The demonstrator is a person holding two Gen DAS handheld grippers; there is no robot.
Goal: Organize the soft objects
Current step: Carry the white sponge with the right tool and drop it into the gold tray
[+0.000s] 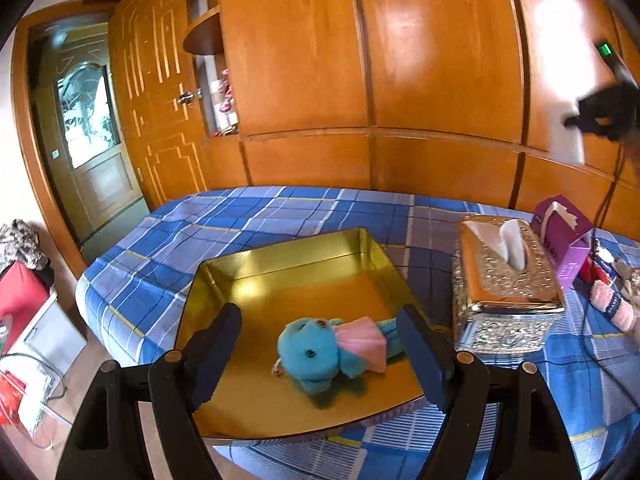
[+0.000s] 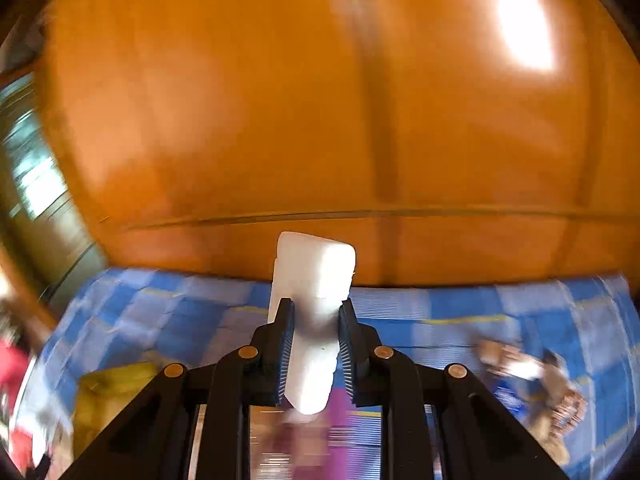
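A blue plush bear [image 1: 316, 352] in a pink skirt lies on its side in a gold metal tray [image 1: 280, 248] on the bed. My left gripper [image 1: 318, 312] hovers just over the tray, open, one finger on each side of the bear and neither touching it. At the upper right of the left wrist view, my right gripper [image 1: 576, 120] is raised in the air with a white soft piece [image 1: 568, 144] hanging from it. In the blurred right wrist view, the right gripper [image 2: 316, 304] is shut on that white piece [image 2: 314, 264], which sticks out past the fingertips.
The blue checked bed cover [image 1: 240, 216] lies under everything. Right of the tray stand an ornate silver tissue box [image 1: 508, 292] and a purple tissue box [image 1: 564, 232]; pink soft items [image 1: 612, 304] sit at the far right. Orange wardrobe doors [image 1: 440, 60] rise behind.
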